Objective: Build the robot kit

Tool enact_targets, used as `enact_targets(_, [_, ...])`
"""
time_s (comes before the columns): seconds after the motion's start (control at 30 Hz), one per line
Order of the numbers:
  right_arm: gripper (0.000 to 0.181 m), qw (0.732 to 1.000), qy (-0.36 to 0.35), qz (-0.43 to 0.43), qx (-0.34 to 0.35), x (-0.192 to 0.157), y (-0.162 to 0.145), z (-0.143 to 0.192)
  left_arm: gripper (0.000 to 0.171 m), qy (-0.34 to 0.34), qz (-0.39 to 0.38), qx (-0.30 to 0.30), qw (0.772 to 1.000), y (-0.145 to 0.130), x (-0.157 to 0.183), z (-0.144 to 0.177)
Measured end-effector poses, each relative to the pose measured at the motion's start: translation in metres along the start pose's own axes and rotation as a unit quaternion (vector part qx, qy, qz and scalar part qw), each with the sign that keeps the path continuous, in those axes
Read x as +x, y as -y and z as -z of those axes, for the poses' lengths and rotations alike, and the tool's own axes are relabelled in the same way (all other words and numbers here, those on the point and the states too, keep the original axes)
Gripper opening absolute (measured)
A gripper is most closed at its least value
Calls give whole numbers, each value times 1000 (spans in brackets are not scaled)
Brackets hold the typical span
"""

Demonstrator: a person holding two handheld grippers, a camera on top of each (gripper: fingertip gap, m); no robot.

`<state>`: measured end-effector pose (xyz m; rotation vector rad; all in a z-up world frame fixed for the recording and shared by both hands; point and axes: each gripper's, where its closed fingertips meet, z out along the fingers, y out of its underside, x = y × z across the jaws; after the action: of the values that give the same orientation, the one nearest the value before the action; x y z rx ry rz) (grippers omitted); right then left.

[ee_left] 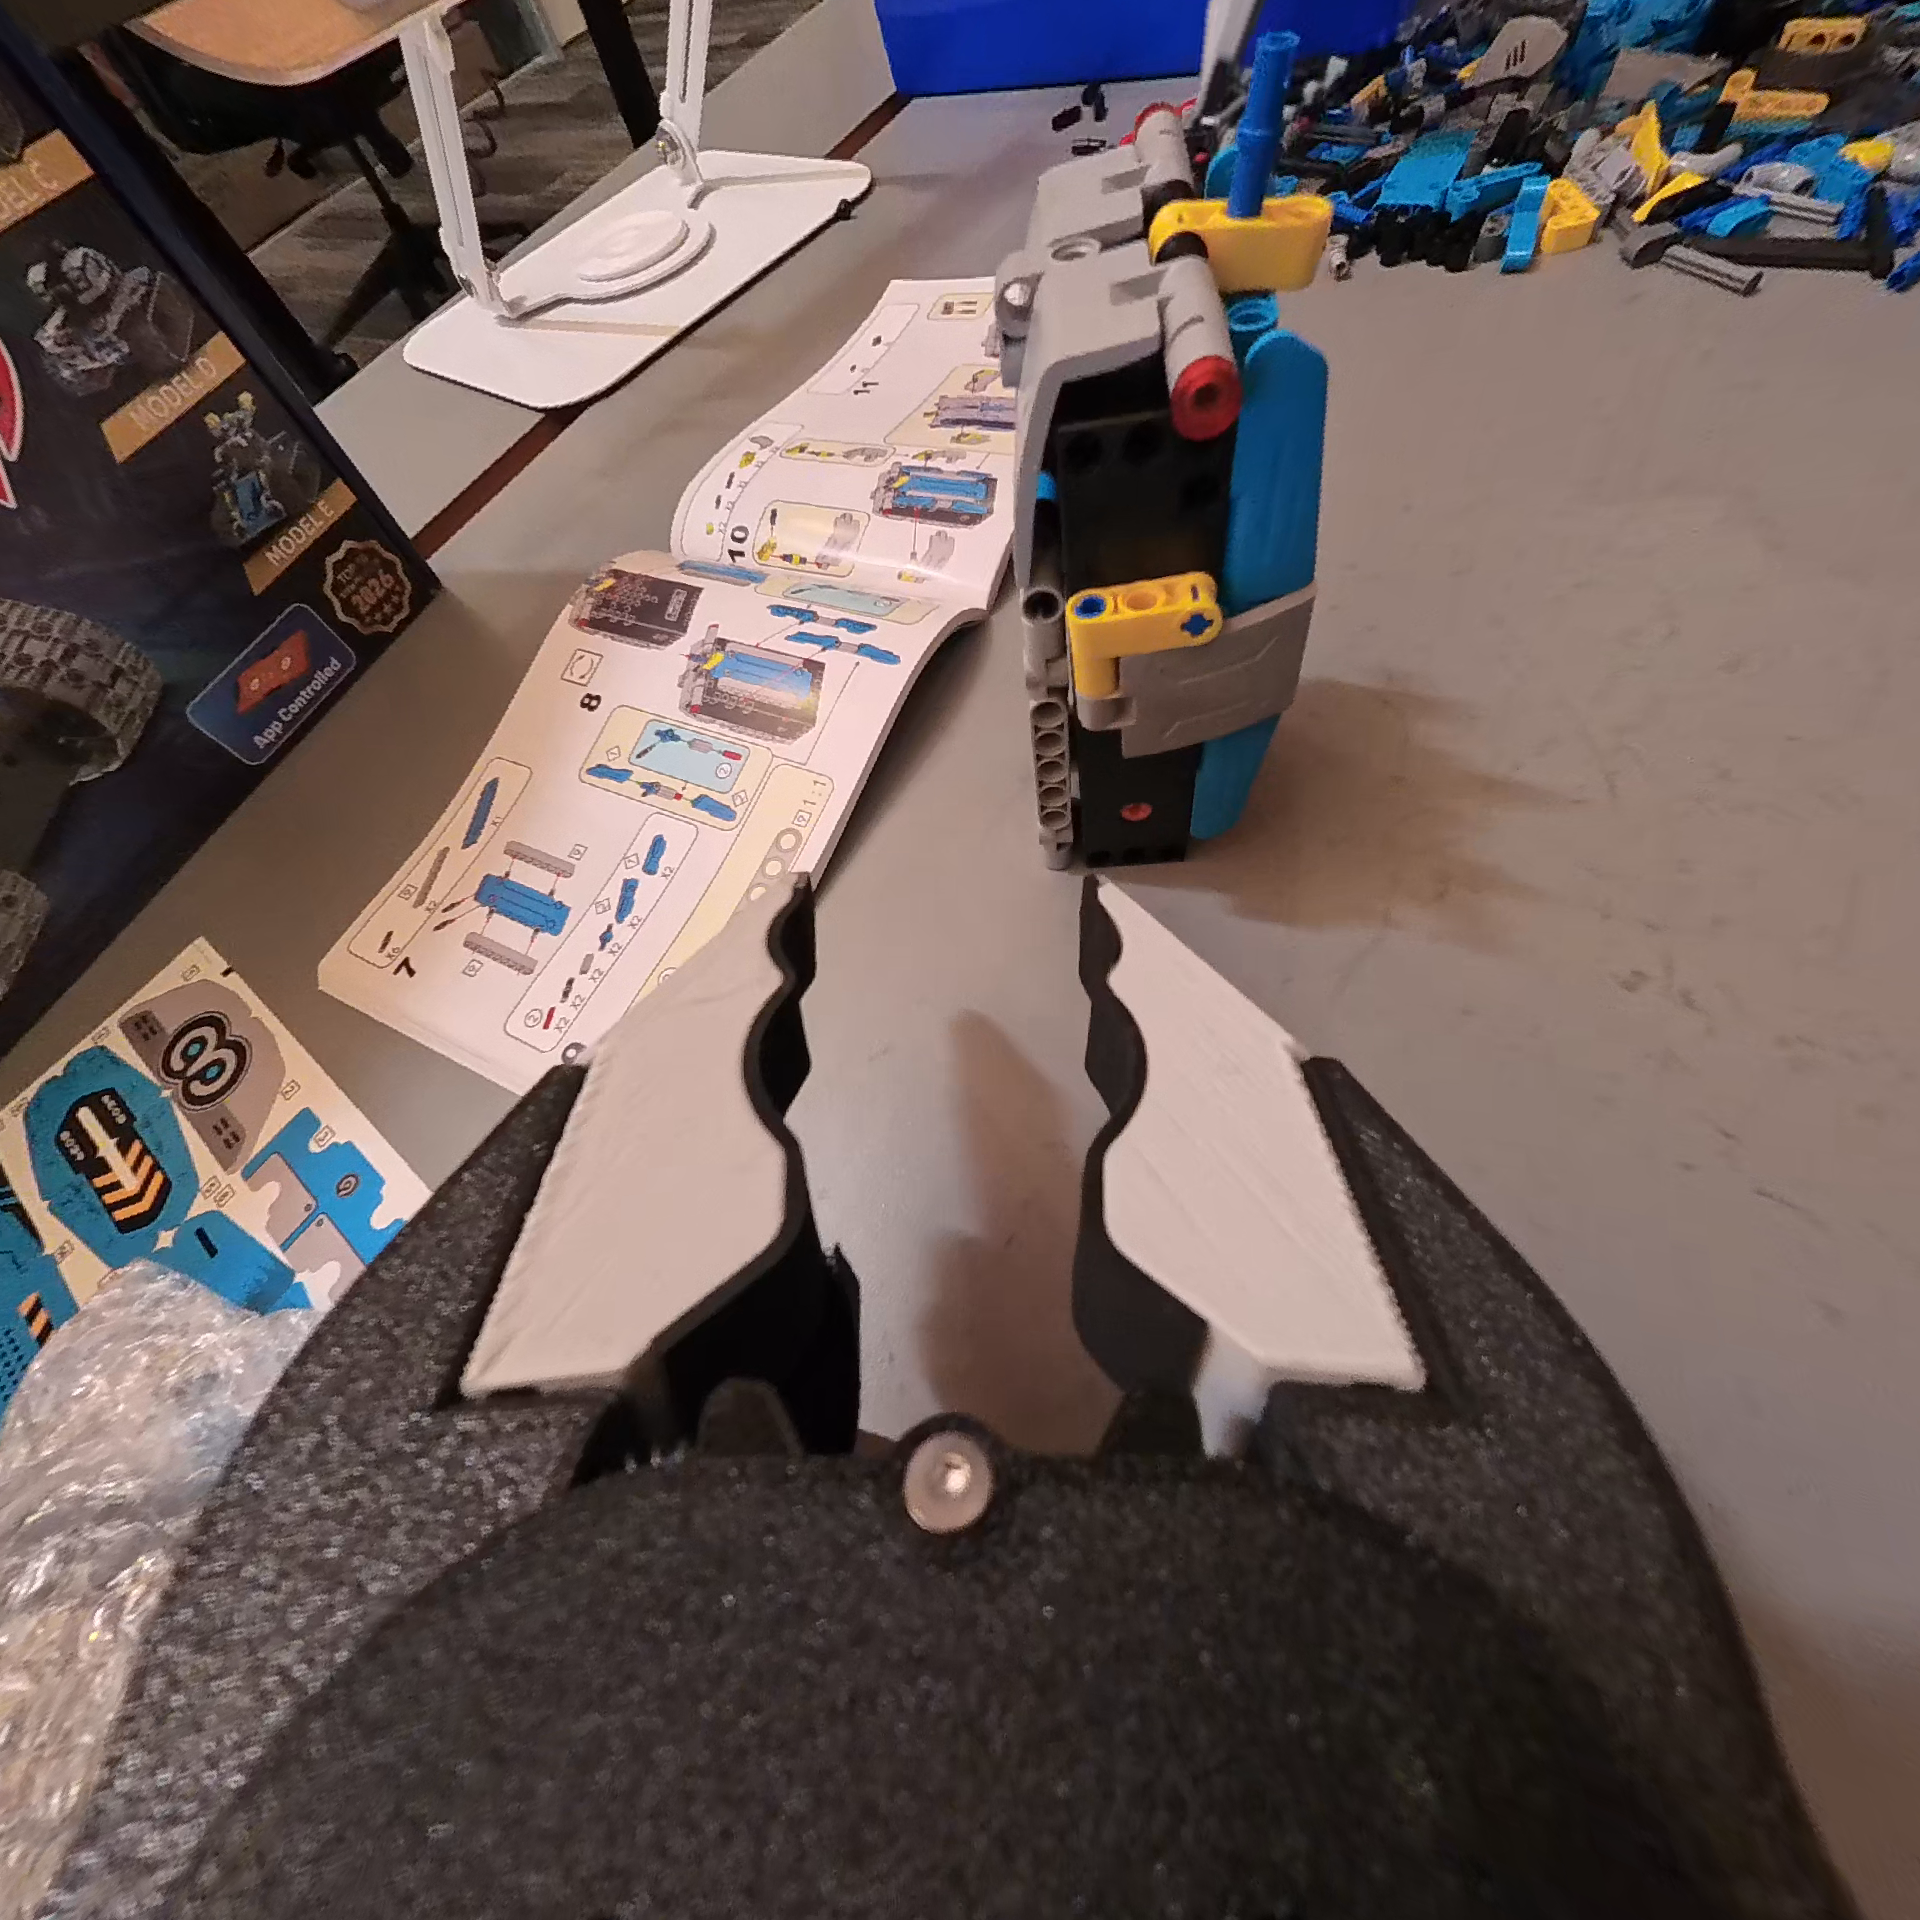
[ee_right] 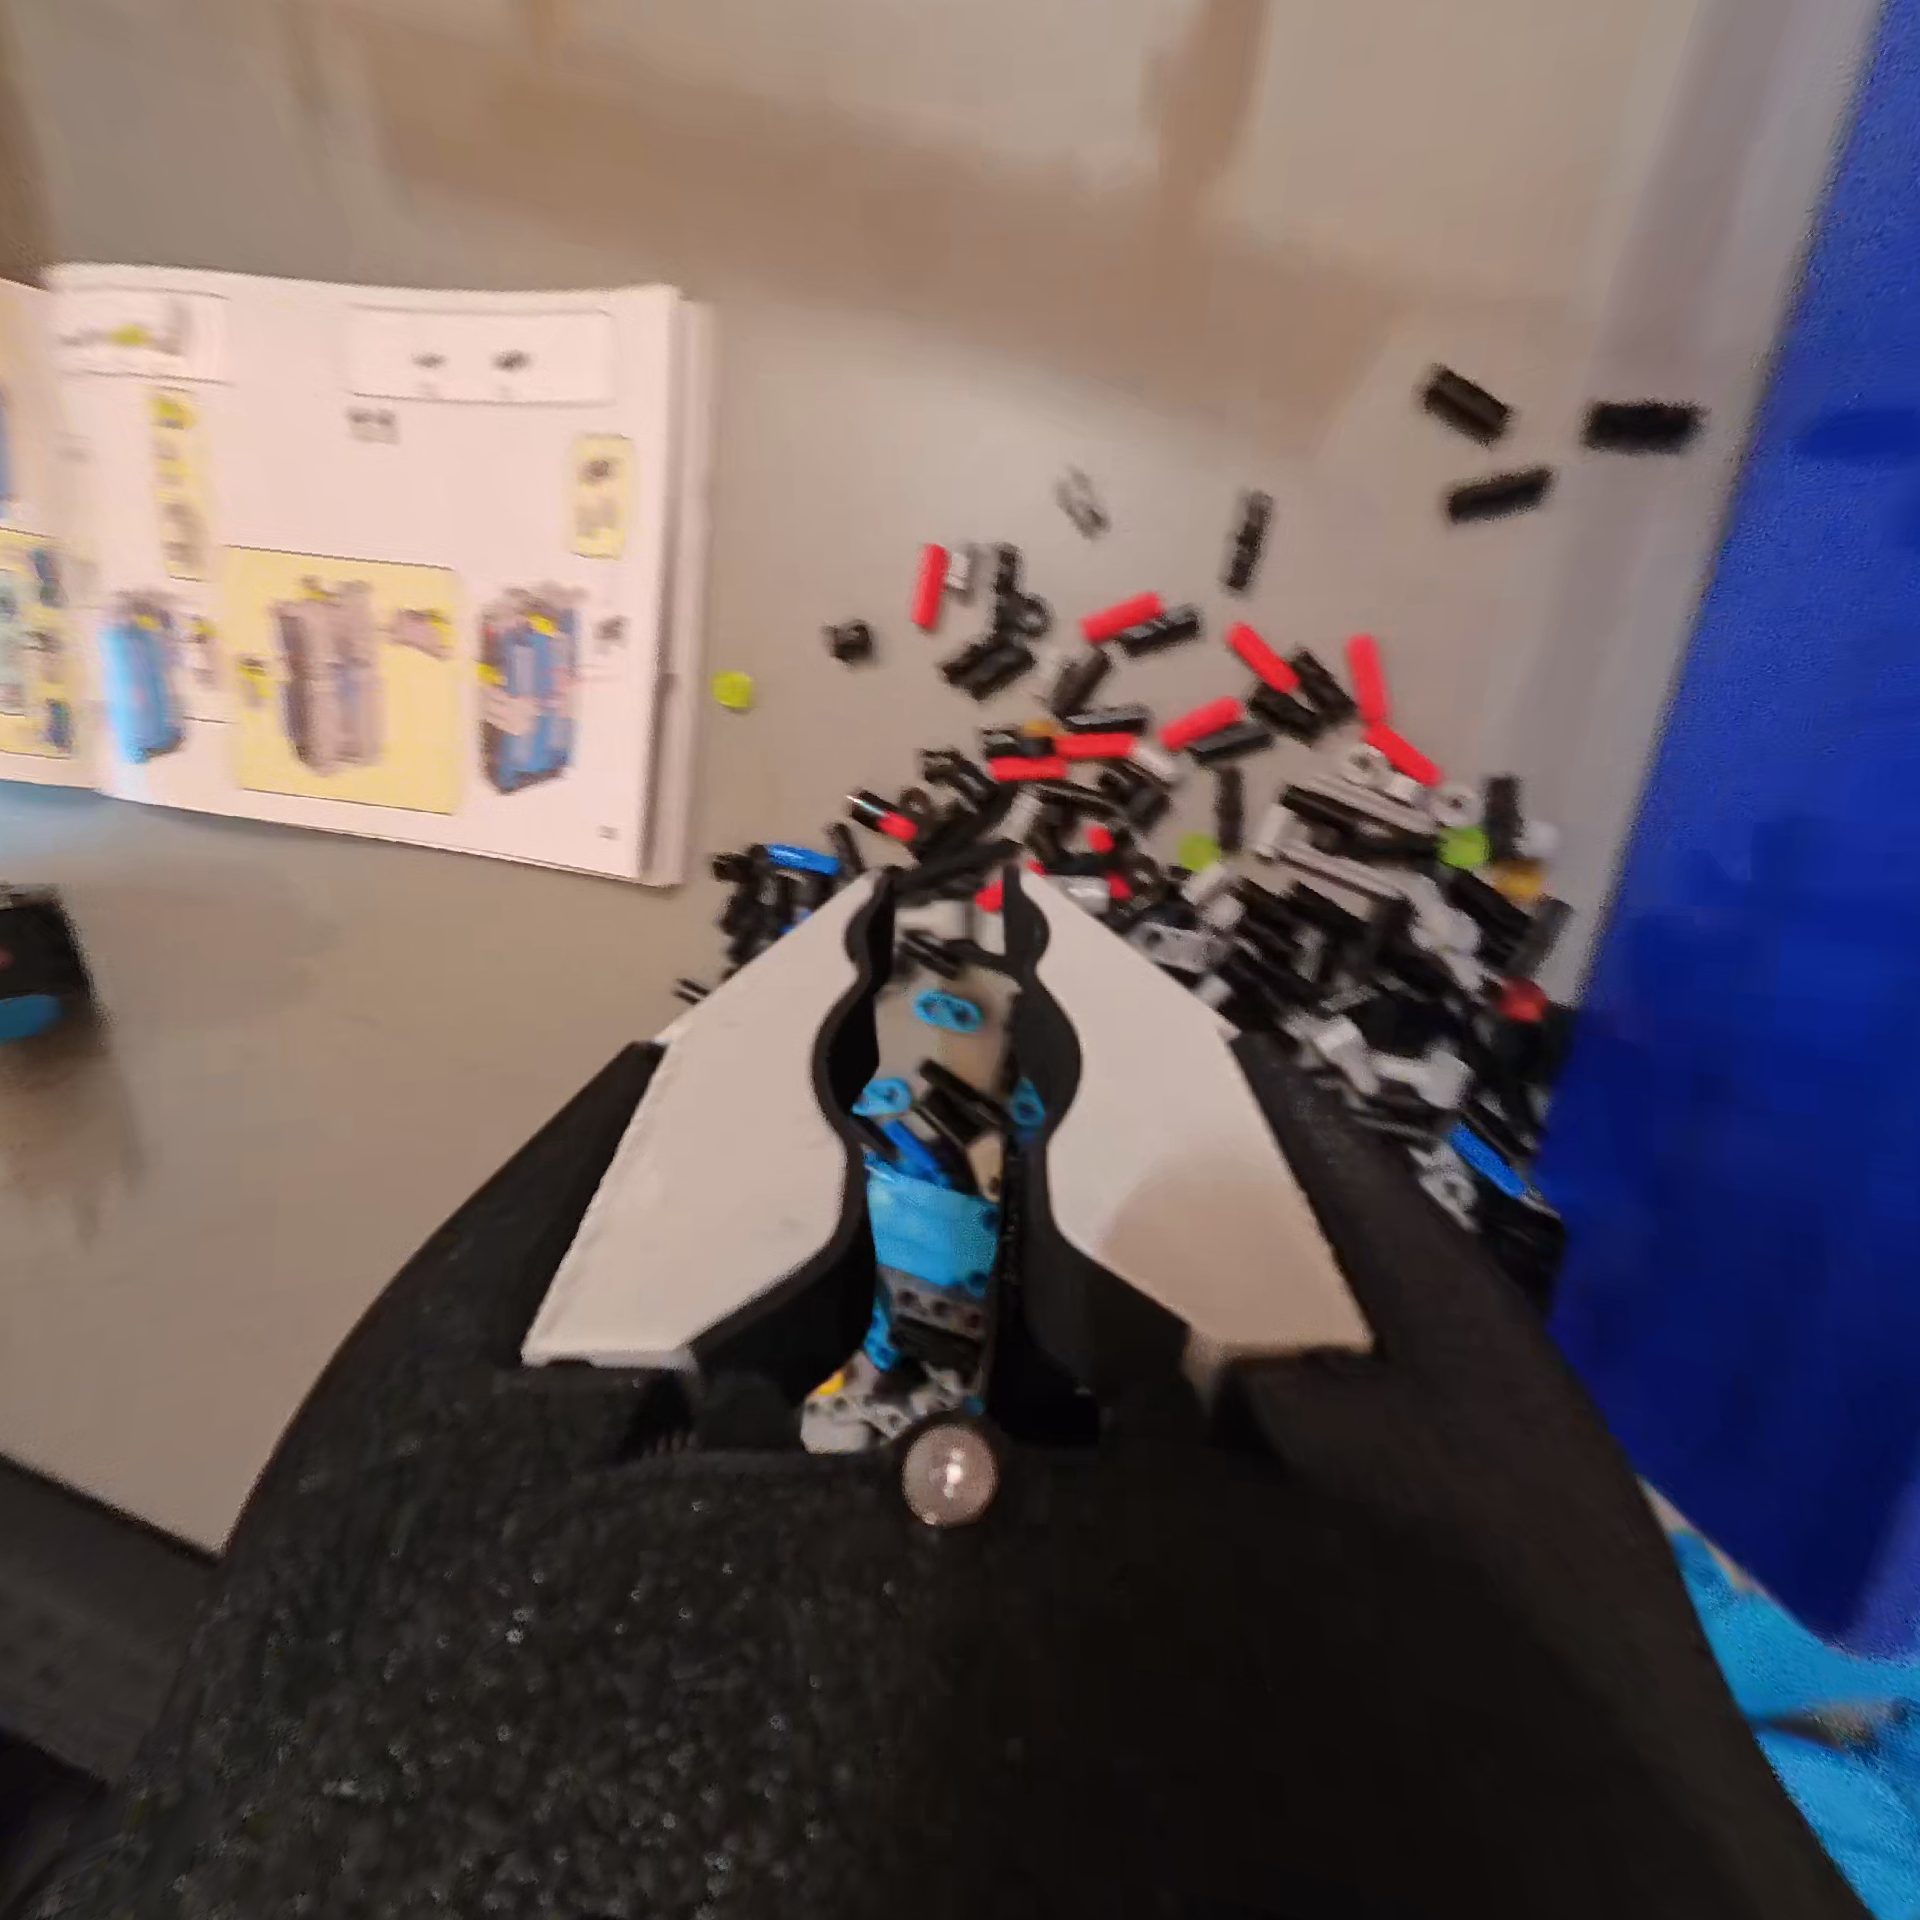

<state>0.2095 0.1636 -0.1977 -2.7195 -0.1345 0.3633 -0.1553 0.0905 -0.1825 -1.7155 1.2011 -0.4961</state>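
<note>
left hand-held gripper [ee_left: 945,894]: jaws apart, nothing between them, tips hanging over bare bench [ee_left: 1558,1039], just short of the model's base.
right hand-held gripper [ee_right: 940,883]: view is motion-blurred. Tips nearly together with a narrow gap; loose bricks show through the gap, but can't tell if it's pinching any.
brick model [ee_left: 1153,520]: half-built block of black, grey, blue and yellow beams, standing upright on the bench straight ahead of the left gripper. Blue axle [ee_left: 1262,114] sticks up from a yellow connector [ee_left: 1247,234] at the top; red-tipped pin [ee_left: 1205,395] pokes out toward the camera.
handling (judgement): light, rigid plastic, smooth faces so a bit slippery. Tall on a small footprint, so tips easily if nudged high. Press-fit joints; axle and pins likely pop off under side load. Best hold looks like the flat blue and grey flanks at mid or lower body, not the protruding bits.
parts pile [ee_right: 1195,810]: loose black, red, grey and blue pins and beams, directly under and ahead of the right gripper, next to a blue bin wall [ee_right: 1766,831].
manual [ee_left: 727,665]: open booklet flat on the bench, left of the model.
also there: sticker sheet [ee_left: 156,1143], bubble wrap [ee_left: 94,1455], kit box [ee_left: 156,468], white stand base [ee_left: 623,270].
</note>
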Motion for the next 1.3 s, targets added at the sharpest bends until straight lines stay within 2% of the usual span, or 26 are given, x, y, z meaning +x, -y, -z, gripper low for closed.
enact_targets(0.07, [20, 1000, 7, 17, -7, -15, 2, -7, 51, 1, -3, -1, 1000, 0, 0, 0])
enact_targets(0.17, [21, 997, -16, 50, -55, -24, -10, -23, 51, 1, -4, -2, 1000, -1, 0, 0])
enact_targets(0.27, [20, 997, -8, 55, -61, -32, -10, -30, 51, 2, -5, -2, 1000, 0, 1, 0])
enact_targets(0.5, [20, 997, 3, 46, -66, -34, -11, -30, 51, 2, -7, -4, 1000, -1, 1, 0])
enact_targets(0.77, [19, 996, -24, 62, -59, -31, -8, -25, 51, 4, -12, -5, 1000, -1, 2, 0])
enact_targets(0.9, [16, 997, 23, 60, -54, -47, -8, -22, 51, 4, -13, -5, 1000, -1, 2, 0])
enact_targets(1.13, [17, 995, 43, 21, -86, -43, -16, -31, 51, 5, -16, -6, 1000, -2, 3, -1])
enact_targets(1.3, [18, 996, 34, 24, -78, -40, -13, -28, 51, 6, -18, -6, 1000, -2, 3, -1])
